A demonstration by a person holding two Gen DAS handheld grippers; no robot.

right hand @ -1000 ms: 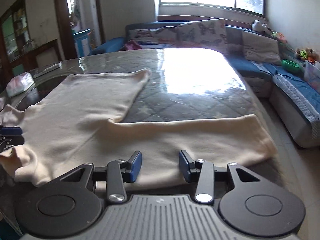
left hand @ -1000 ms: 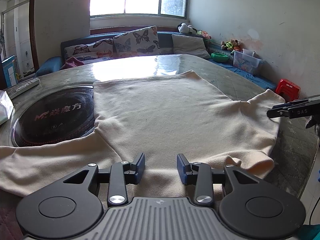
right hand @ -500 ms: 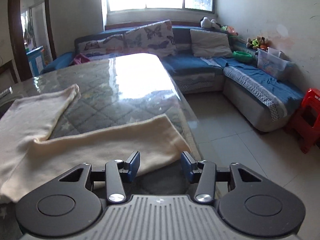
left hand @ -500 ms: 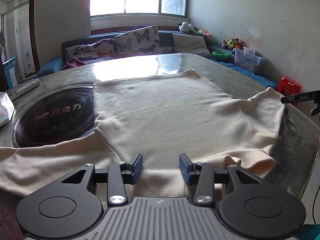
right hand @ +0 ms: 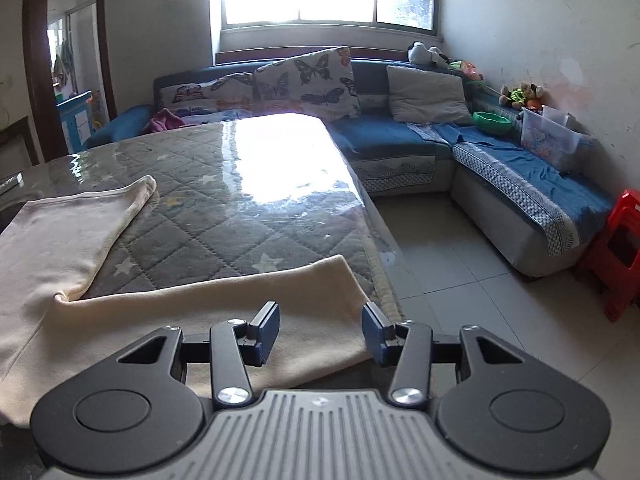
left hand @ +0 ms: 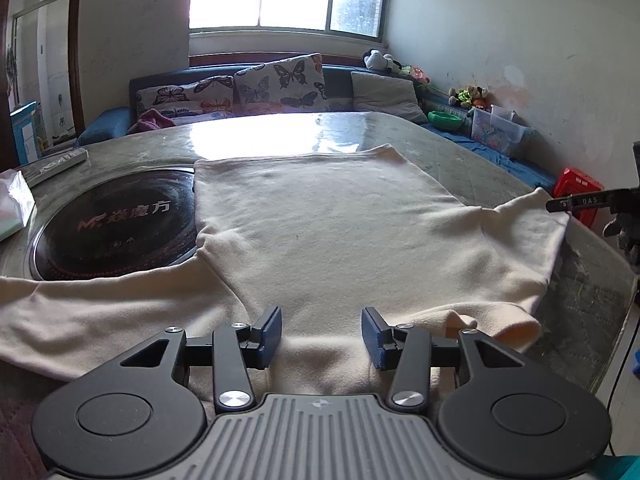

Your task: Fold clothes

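On the far left of the bench [left hand: 472, 148] a white plastic bag [left hand: 14, 204] lies beside a round black hotplate [left hand: 116, 228] set into the top. A cream sweater [left hand: 332, 232] lies spread flat over the bench, one sleeve [left hand: 80, 312] running out to the left below the hotplate, its body reaching toward the window. The left tongs [left hand: 321, 334] hover low over the sweater's near edge, released, with cloth beneath the parted blue pads [left hand: 268, 336] but nothing pinched. Further right, the other sleeve [right hand: 248, 312] stretches to the bench's right corner. The right tongs [right hand: 320, 334] stand released above that sleeve's end, grasping nothing. Beyond, a blue sofa [right hand: 500, 168] lines the wall and a red stool [right hand: 616, 252] stands on the floor.
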